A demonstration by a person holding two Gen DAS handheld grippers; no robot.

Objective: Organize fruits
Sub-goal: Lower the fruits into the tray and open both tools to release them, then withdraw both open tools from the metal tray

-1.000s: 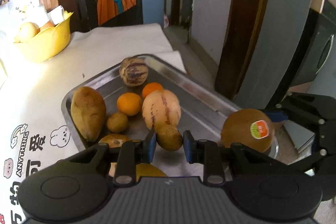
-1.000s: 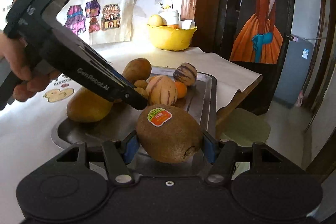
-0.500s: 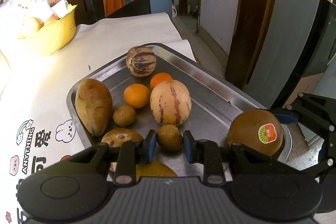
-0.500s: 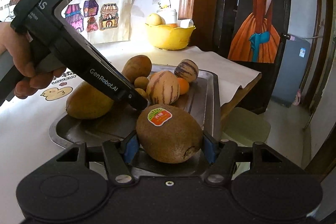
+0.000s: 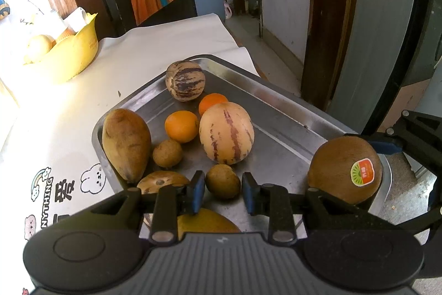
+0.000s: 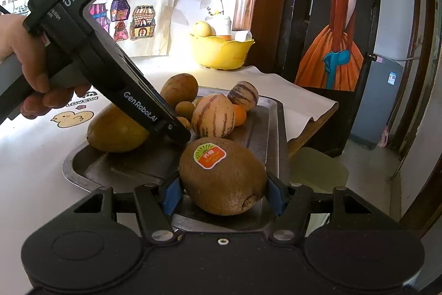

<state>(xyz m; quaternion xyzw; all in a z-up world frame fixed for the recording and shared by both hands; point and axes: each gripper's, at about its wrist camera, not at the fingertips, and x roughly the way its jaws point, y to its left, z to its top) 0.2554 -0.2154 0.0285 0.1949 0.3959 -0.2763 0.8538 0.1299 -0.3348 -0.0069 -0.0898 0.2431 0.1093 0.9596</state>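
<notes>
A steel tray [image 5: 279, 126] [image 6: 272, 129] on the table holds mangoes [image 5: 125, 144], two striped melons [image 5: 226, 136], two oranges [image 5: 181, 126] and small brown round fruits [image 5: 167, 153]. My left gripper [image 5: 223, 188] has its pads on either side of one small brown fruit [image 5: 222, 181], low over the tray; small gaps show at the pads. My right gripper [image 6: 222, 191] is shut on a big brown kiwi [image 6: 223, 179] with an orange-green sticker, at the tray's near corner. The kiwi also shows in the left wrist view [image 5: 345, 169]. The left gripper's body [image 6: 110, 68] shows in the right wrist view.
A yellow bowl [image 5: 66, 54] [image 6: 221, 51] with pale fruit stands at the table's back by the wall. A white printed cloth [image 5: 55, 184] covers the table. The table edge drops to the floor right of the tray. A painted door [image 6: 331, 18] stands behind.
The left gripper has moved a little forward and down over the tray, still around the small brown fruit. The right gripper keeps hold of the kiwi, almost still.
</notes>
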